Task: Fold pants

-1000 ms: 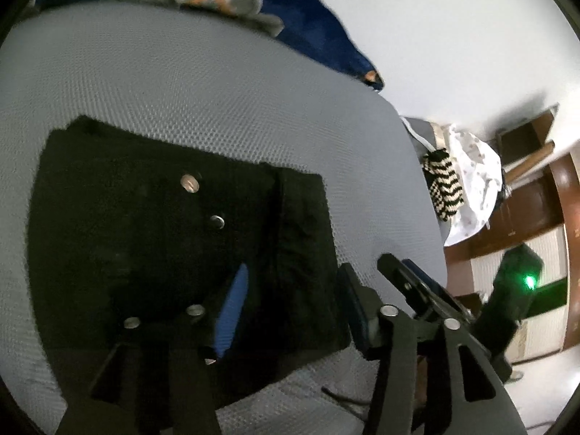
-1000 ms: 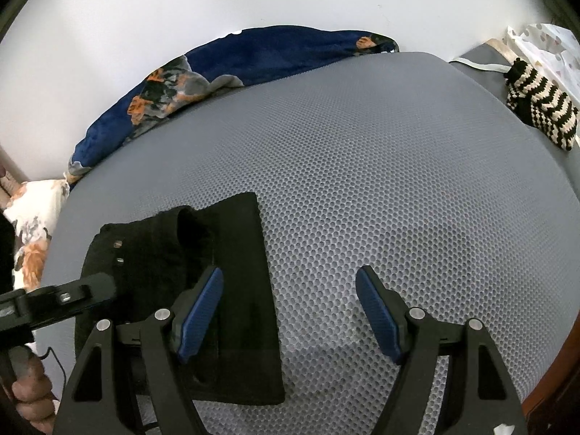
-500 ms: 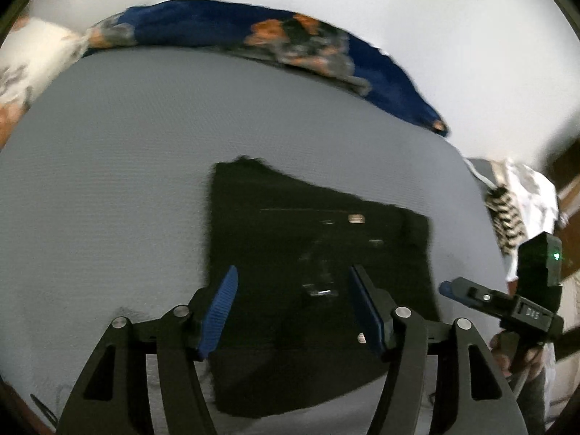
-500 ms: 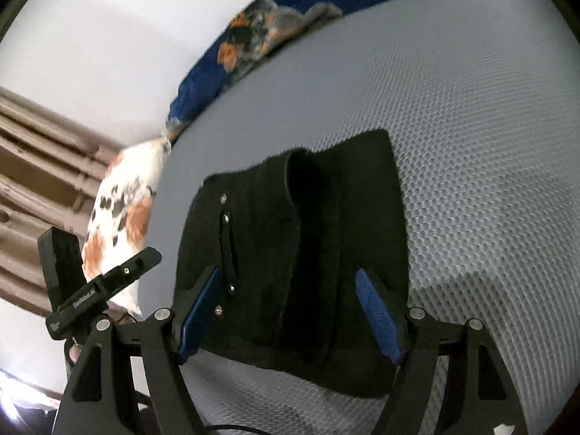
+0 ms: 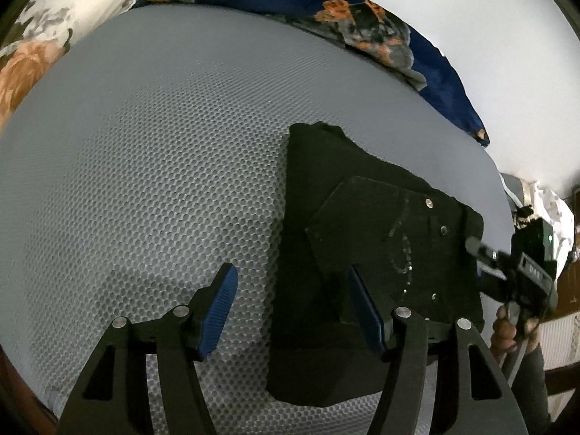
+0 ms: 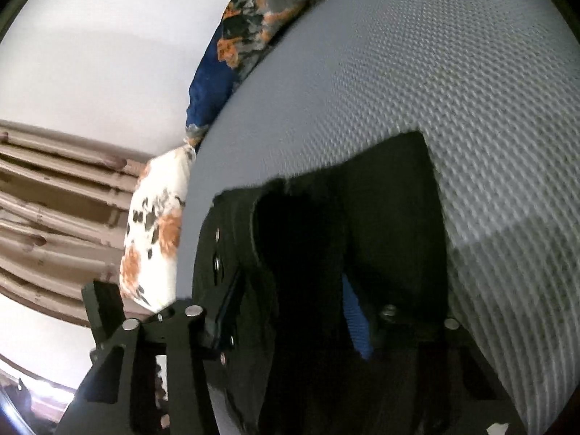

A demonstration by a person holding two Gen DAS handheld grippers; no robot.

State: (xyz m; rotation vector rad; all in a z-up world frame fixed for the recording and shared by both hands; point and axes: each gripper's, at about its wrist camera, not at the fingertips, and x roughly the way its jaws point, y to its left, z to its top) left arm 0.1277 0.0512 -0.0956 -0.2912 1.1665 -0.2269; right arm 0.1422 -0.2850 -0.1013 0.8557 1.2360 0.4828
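Note:
The black pants (image 5: 362, 224) lie folded into a compact block on the grey mesh mattress (image 5: 145, 166), with metal rivets showing. My left gripper (image 5: 293, 308) is open and empty above the block's left edge. Its right finger is over the cloth and its left finger over bare mattress. In the right wrist view the pants (image 6: 380, 224) fill the lower middle. My right gripper (image 6: 286, 311) is open, low over the folded pants, with both blue pads spread apart and nothing held. The right gripper also shows at the far right of the left wrist view (image 5: 514, 272).
A navy floral blanket (image 5: 362, 18) lies along the wall at the mattress's far side. A white floral pillow (image 6: 156, 232) sits at one end. Striped and white cloth (image 5: 543, 210) lies past the other end. The wooden bed frame runs below.
The left gripper has shifted left, so the pants now sit to its right. The right gripper has dropped closer to the pants and tilted. Both stay open.

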